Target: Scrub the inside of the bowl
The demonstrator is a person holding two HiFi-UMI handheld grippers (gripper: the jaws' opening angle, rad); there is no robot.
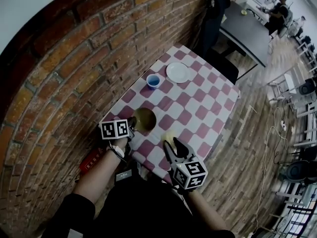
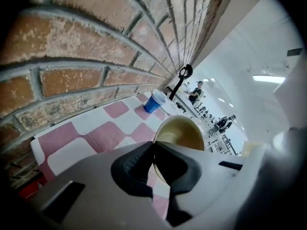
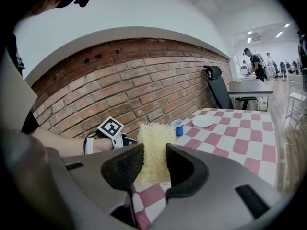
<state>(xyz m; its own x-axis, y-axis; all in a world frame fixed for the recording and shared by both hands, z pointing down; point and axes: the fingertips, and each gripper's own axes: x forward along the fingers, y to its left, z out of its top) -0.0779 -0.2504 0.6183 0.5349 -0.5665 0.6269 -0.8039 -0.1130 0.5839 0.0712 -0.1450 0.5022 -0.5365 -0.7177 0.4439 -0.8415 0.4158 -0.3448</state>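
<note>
A tan bowl (image 1: 143,119) stands on the red-and-white checked table (image 1: 198,108) near its front left corner. My left gripper (image 1: 132,125) is shut on the bowl's near rim. In the left gripper view the rim (image 2: 154,153) runs between the two dark pads, one pad inside the bowl (image 2: 184,132) and one outside. My right gripper (image 1: 174,144) hovers just right of the bowl over the table's front edge, shut on a pale yellow scrub sponge (image 1: 169,136). In the right gripper view the sponge (image 3: 154,147) stands upright between the pads.
A blue cup (image 1: 153,81) and a white plate (image 1: 177,72) sit at the table's far end. A brick wall (image 1: 74,68) runs close along the left. A black office chair (image 1: 213,24) and a dark table (image 1: 245,31) stand beyond.
</note>
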